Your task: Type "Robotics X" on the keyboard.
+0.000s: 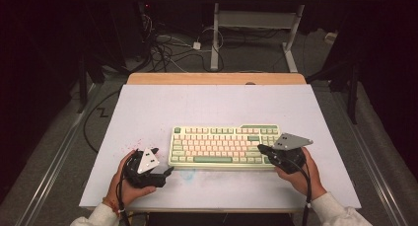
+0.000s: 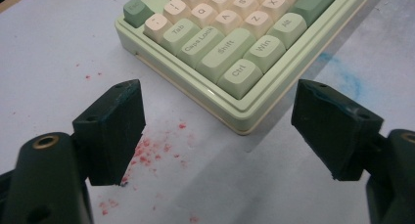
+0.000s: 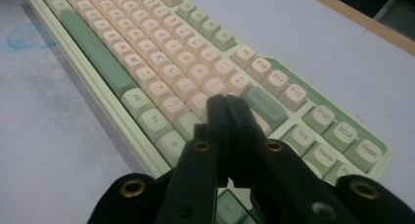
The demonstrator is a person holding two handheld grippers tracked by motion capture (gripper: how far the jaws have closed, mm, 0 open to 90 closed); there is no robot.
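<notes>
From my seat at the remote station, my left gripper [image 1: 146, 168] is a black body topped with a pale grey three-cornered plate dotted with screw holes, a black cable trailing from it. My right gripper [image 1: 266, 151] matches it, plate and cable alike. Its black jaws carry brass-ringed screw holes; the left's square pads [image 2: 116, 131] look dark green and scuffed. Both sleeves are white, with an orange band at the left wrist.

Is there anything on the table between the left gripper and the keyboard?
Nothing visible. The open left gripper faces the keyboard corner across bare table, with some flat red specks.
</notes>
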